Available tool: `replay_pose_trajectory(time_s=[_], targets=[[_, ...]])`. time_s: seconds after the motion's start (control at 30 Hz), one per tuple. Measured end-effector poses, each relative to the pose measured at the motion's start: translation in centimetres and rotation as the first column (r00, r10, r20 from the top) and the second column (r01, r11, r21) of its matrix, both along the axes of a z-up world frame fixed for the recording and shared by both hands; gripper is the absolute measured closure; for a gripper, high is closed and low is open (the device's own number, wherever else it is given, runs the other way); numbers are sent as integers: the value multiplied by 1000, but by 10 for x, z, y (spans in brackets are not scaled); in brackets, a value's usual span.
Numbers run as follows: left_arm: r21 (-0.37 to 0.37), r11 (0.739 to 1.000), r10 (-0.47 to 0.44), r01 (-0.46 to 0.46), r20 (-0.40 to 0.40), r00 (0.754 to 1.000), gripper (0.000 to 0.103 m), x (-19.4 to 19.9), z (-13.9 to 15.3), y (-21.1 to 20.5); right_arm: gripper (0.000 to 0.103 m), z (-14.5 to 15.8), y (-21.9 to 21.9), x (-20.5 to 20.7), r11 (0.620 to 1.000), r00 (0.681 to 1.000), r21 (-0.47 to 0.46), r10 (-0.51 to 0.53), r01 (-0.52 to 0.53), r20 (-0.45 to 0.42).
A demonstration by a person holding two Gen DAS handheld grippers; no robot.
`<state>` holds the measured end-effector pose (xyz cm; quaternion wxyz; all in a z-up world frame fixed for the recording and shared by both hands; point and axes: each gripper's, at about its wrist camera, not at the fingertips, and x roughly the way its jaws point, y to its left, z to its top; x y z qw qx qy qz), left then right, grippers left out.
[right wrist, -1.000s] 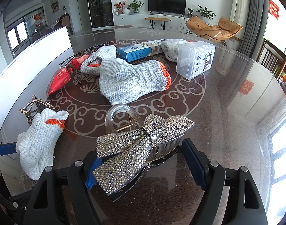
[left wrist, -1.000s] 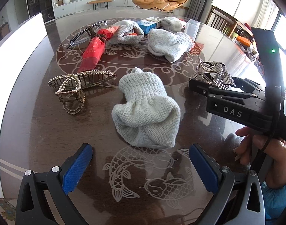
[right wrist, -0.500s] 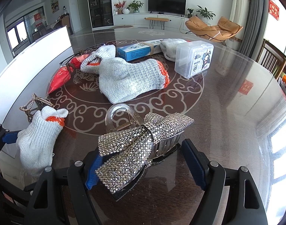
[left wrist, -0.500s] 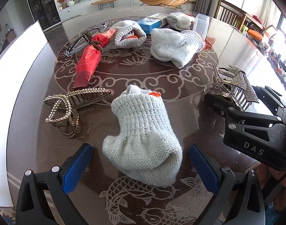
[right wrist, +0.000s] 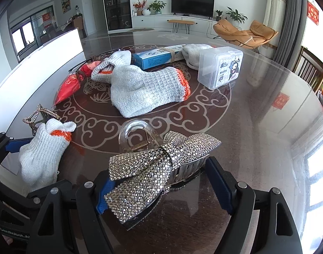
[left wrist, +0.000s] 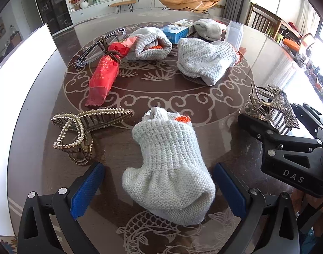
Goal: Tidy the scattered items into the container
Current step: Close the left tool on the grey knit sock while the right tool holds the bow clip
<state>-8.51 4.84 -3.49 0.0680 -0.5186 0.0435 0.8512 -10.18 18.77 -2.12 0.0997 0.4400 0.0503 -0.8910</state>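
Observation:
A rolled white knit glove with an orange cuff (left wrist: pixel 168 167) lies on the dark glass table, between the open blue-padded jaws of my left gripper (left wrist: pixel 159 187); the pads stand apart from it. It also shows in the right wrist view (right wrist: pixel 41 151). A rhinestone bow hair clip (right wrist: pixel 159 167) lies between the open jaws of my right gripper (right wrist: pixel 161 187), and shows at the right in the left wrist view (left wrist: pixel 273 108). The white container wall (left wrist: pixel 19 67) stands along the table's left side.
A pearl claw clip (left wrist: pixel 81 129), red packet (left wrist: pixel 107 72), glasses (left wrist: pixel 98 46), two more knit gloves (left wrist: pixel 205 61) (left wrist: pixel 149 43), a blue box (right wrist: pixel 155 58) and a clear plastic case (right wrist: pixel 220 66) lie further back. The table edge (right wrist: pixel 298 127) curves at the right.
My left gripper has moved forward, so the near glove now sits between its jaws. The right gripper has barely moved around the bow clip.

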Motion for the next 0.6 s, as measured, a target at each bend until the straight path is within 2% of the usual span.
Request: replay_pose_trajectory(time_s=[0.13, 0.37, 0.6], targets=[[2, 1000, 2, -2, -12, 1000, 0, 0, 0, -6, 23, 0, 0, -1, 1000, 1000, -4, 0, 0, 1], [4, 998, 60, -60, -13, 998, 0, -6, 1, -34, 23, -1, 6, -2, 999, 999, -3, 47, -47, 1], [6, 1000, 14, -14, -33, 999, 0, -1, 1, -35, 23, -1, 5, -2, 999, 999, 0, 47, -47, 1]])
